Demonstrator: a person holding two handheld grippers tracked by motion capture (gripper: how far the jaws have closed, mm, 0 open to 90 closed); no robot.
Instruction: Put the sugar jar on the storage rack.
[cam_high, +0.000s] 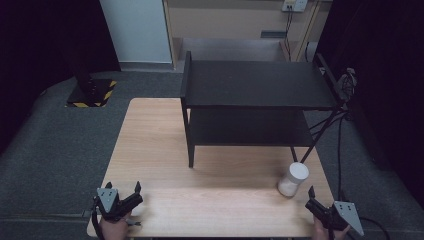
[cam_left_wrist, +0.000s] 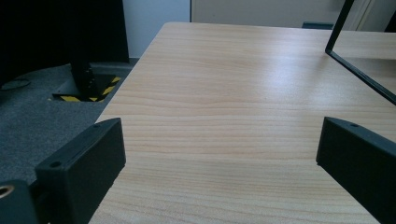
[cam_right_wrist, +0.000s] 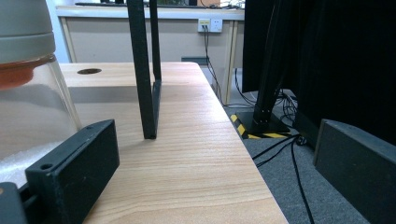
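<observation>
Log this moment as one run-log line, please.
left gripper: open, empty | right gripper: open, empty, beside clear white-lidded jar | black two-tier shelf: bare | wooden table

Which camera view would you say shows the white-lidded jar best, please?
The high view: the whole jar stands upright near the table's right edge, beside the right gripper. The right gripper view crops it, close, at the left edge; the left gripper view looks elsewhere.

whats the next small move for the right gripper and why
Probably swing the right gripper a little to its left so the jar comes between its jaws. They stand open with nothing between them, and in the right gripper view the jar sits off to the left, beyond the left jaw.
</observation>
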